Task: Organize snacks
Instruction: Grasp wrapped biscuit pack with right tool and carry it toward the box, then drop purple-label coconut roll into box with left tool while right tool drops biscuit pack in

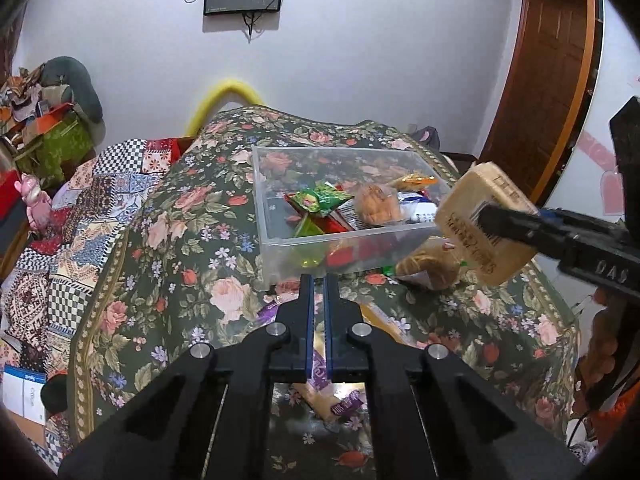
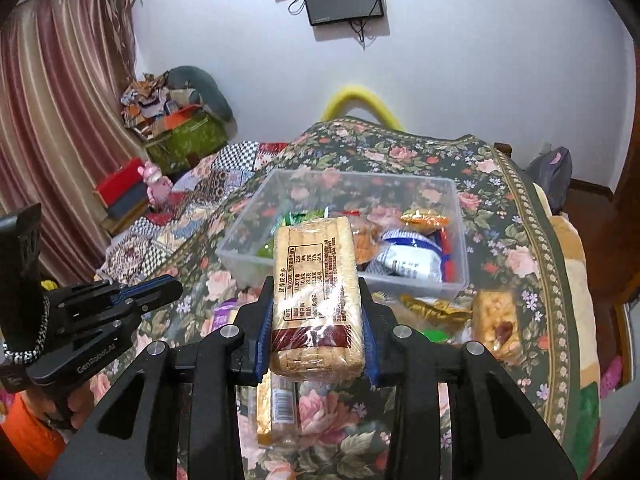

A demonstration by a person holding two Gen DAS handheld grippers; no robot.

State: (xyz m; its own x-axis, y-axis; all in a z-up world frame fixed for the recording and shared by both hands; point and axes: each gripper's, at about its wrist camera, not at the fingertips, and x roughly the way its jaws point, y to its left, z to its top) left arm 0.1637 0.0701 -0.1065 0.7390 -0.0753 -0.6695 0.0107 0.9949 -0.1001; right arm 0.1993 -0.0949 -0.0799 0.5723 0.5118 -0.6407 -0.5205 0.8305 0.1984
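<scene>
Gripping crinkly biscuit pack [image 2: 316,300], R tool [image 2: 316,312]

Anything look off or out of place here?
Nothing damaged or spilled. Several snack packs lie on the tablecloth outside the clear bin; the right gripper holds a cracker pack near it.

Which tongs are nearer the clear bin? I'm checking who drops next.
Right. The right tongs hold the biscuit pack at the clear bin's near edge; the left tongs sit shut, just short of it.
</scene>
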